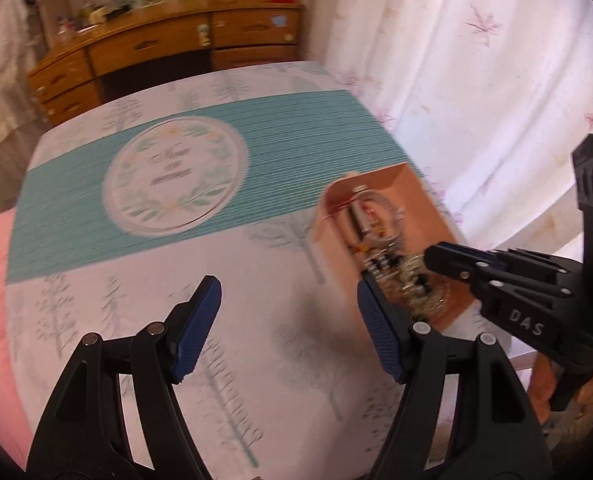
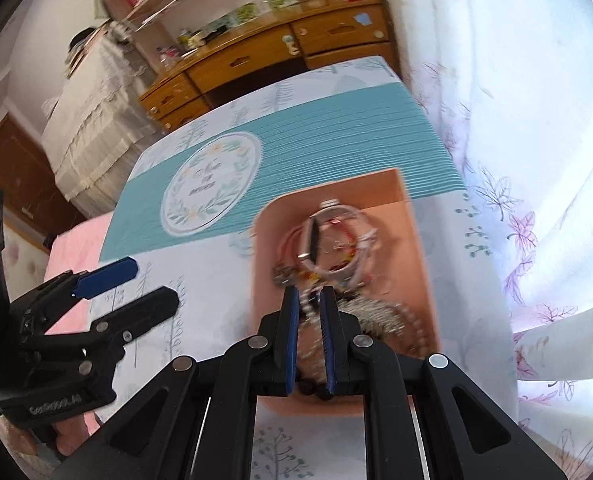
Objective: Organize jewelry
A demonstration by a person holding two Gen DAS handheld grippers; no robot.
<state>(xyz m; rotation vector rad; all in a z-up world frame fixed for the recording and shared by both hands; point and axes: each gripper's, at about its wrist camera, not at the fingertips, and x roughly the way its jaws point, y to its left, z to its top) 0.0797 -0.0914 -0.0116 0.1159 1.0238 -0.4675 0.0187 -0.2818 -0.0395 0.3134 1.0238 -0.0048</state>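
Left wrist view: the left claw (image 1: 288,320) hangs released and empty over the tree-print cloth (image 1: 224,256), just left of the pink tray (image 1: 436,216).

Right wrist view: the right claw (image 2: 309,300) is clenched on a silvery chain (image 2: 360,312) from the jewelry heap (image 2: 336,248) inside that tray (image 2: 412,240).

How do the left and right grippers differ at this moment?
The left gripper stands wide open with nothing between its pads; the right gripper is nearly shut on a silvery chain. The left is over bare tablecloth; the right is over the jewelry tray. Both have blue pads.
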